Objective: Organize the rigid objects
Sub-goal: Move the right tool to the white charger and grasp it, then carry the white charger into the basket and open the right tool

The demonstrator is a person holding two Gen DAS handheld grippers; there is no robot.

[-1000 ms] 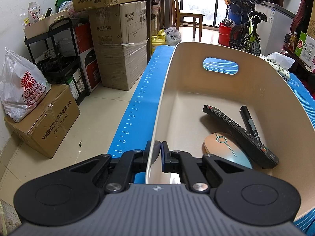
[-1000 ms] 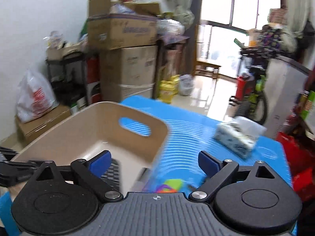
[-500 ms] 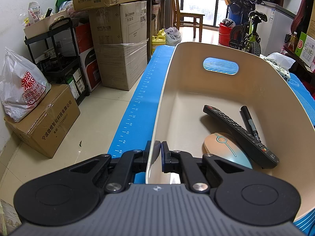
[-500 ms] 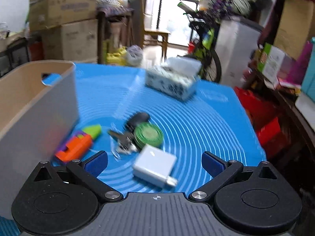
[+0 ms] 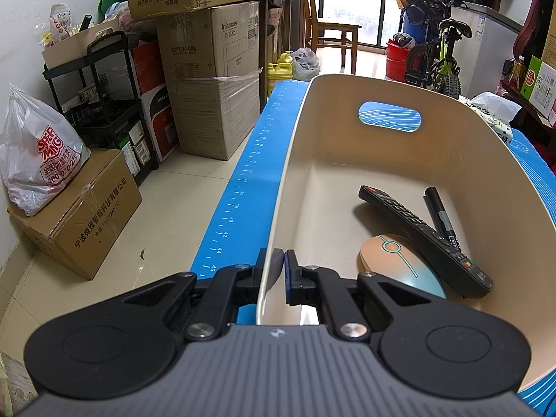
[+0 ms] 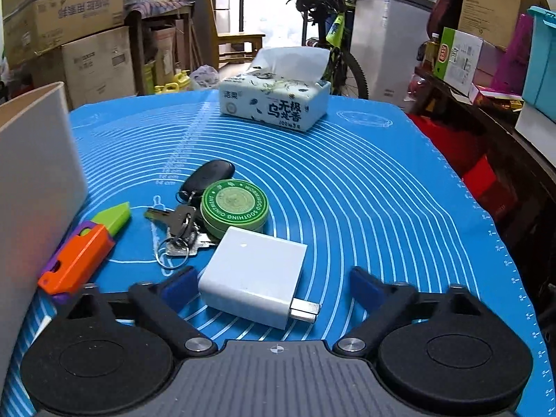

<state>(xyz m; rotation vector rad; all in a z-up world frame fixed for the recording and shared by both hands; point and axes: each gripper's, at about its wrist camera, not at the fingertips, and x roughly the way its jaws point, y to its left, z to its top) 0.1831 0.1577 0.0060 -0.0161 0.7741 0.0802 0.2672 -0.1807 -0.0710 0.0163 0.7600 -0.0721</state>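
Observation:
My left gripper (image 5: 280, 271) is shut on the near left wall of a beige bin (image 5: 493, 160). Inside the bin lie a black remote (image 5: 424, 239), a black marker (image 5: 439, 213) and an orange-and-blue mouse (image 5: 392, 260). My right gripper (image 6: 272, 286) is open low over the blue mat (image 6: 382, 187), its fingers either side of a white charger (image 6: 253, 274). Beyond it lie a green tin (image 6: 234, 205), keys with a black fob (image 6: 184, 222) and an orange, green and purple toy (image 6: 83, 253) next to the bin wall (image 6: 31, 187).
A tissue box (image 6: 274, 100) stands at the far end of the mat. Stacked cardboard boxes (image 5: 212, 80), a black shelf cart (image 5: 100, 104) and a plastic bag (image 5: 38, 160) are on the floor left of the table. A bicycle (image 5: 434, 59) stands behind.
My right gripper has swung right from the bin, then dropped low and forward so its open fingers flank the white charger. My left gripper has stayed clamped on the bin wall.

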